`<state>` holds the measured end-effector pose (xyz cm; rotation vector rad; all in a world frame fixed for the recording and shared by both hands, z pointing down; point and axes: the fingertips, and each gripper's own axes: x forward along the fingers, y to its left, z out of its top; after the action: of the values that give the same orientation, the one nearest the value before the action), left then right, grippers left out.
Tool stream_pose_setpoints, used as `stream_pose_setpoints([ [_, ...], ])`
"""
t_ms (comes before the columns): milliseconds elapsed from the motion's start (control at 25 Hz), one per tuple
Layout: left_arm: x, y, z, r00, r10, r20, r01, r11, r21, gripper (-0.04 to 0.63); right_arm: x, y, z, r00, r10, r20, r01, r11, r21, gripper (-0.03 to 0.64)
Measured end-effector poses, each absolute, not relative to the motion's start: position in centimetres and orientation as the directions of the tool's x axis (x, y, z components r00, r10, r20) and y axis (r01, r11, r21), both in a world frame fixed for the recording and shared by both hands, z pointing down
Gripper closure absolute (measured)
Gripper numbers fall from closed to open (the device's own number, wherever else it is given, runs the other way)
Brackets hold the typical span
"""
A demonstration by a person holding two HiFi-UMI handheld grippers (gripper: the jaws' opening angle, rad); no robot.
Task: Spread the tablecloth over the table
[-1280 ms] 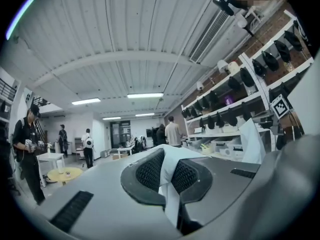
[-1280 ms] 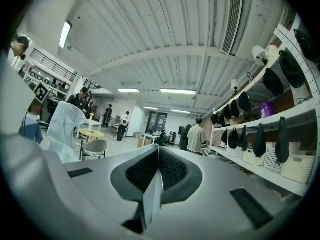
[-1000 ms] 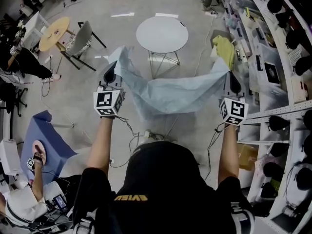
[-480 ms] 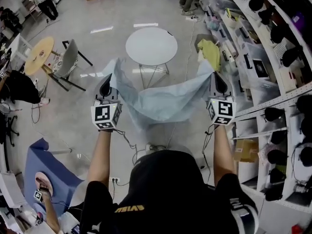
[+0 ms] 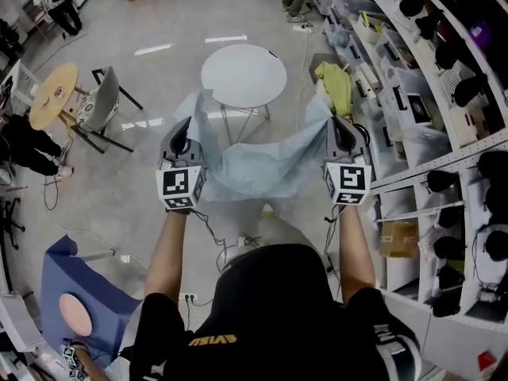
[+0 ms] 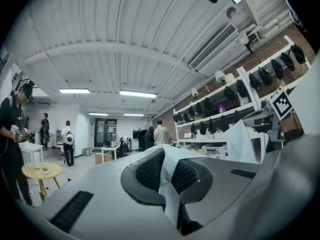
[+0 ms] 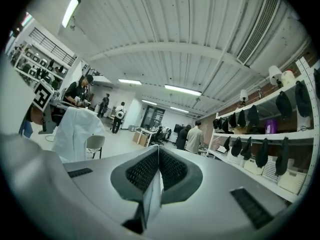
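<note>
A pale blue tablecloth (image 5: 258,157) hangs in the air between my two grippers, sagging in the middle, in front of a small round white table (image 5: 243,75). My left gripper (image 5: 184,130) is shut on the cloth's left corner; in the left gripper view the tablecloth (image 6: 168,184) is pinched between the black pads (image 6: 148,171). My right gripper (image 5: 337,128) is shut on the right corner; in the right gripper view a thin fold of the tablecloth (image 7: 151,196) shows between the pads (image 7: 172,168). The cloth's lower edge hangs short of the table.
Shelving with black helmets and boxes (image 5: 432,94) runs along the right. A chair (image 5: 101,105) and a round wooden table (image 5: 52,94) stand at the left. A yellow-green cloth (image 5: 335,86) lies near the shelves. Cables (image 5: 238,240) trail on the floor. A blue-draped surface (image 5: 75,288) sits lower left.
Both grippers have moved forward toward the round table with the cloth, and closer together. The cloth sags more between them.
</note>
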<state>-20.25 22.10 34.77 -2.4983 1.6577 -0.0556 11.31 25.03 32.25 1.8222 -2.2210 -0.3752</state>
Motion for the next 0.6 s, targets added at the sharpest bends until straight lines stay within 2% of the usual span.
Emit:
stream_pose_setpoints([
  [320,-21.2,17.5,34.0,0.360,-0.931,-0.056,-0.929,-0.353,-0.114,0.577,10.2,19.7,31.0,-0.217,-0.976,-0.014,-0.933,0.203,0.297,0.612],
  [600,-22.5,10.2,31.3,0.310,-0.945,-0.101,-0.947,-0.297,-0.120,0.577,12.6,12.4,28.7,-0.210,-0.976,-0.064,-0.958,0.192,0.212,0.614],
])
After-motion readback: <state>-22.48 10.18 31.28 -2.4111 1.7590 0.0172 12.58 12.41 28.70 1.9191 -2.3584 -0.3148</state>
